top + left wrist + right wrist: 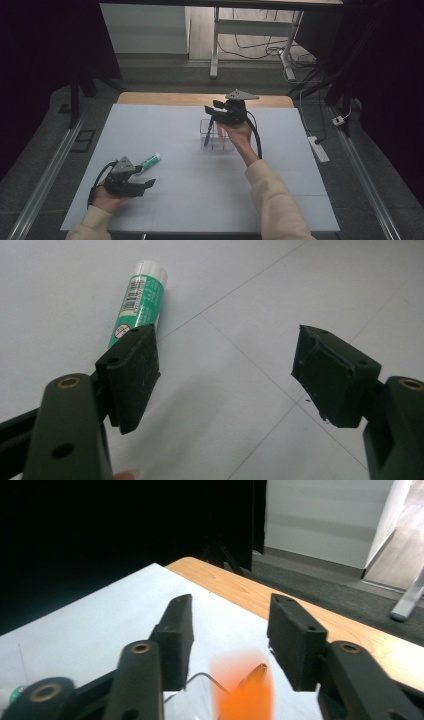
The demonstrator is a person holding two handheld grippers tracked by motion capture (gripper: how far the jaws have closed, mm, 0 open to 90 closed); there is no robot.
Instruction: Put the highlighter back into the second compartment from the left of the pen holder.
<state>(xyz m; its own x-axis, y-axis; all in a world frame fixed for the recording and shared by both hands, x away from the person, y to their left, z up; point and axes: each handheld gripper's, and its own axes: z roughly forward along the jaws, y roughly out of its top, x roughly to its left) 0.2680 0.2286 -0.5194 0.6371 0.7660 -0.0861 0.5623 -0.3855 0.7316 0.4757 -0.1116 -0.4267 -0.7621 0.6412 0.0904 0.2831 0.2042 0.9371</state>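
1. Count: two grippers, one per hand. The left gripper point(145, 183) sits low at the near left of the white table point(165, 130); the right gripper point(216, 114) is held up over the middle of the table, above a clear holder point(216, 141).
2. One green-and-white tube point(149, 161) lies flat on the table just beyond the left gripper, apart from it. In the left gripper view the tube point(141, 297) runs diagonally, white cap at the far end, its near end hidden behind the left jaw pad.
3. Left gripper jaws — wide apart, nothing between them; bare table shows through the gap point(225, 375).
4. One clear holder, upright, in the middle of the table. Its walls are faint in the high view; a thin rim line shows in the right gripper view point(200, 676).
5. Pens: one blue pen point(208, 131) leans in the holder, upper end just below the right gripper. At least one reddish item point(220, 133) stands beside it — exact count not readable.
6. Right gripper jaws — partly open, pads touching nothing. An orange pen point(247, 692) appears below and between them, blurred and cut off by the bottom edge; only its tip reads clearly.
7. Beyond the white sheet, a strip of wooden tabletop point(260, 595). The left surroundings are dark, with no detail legible.
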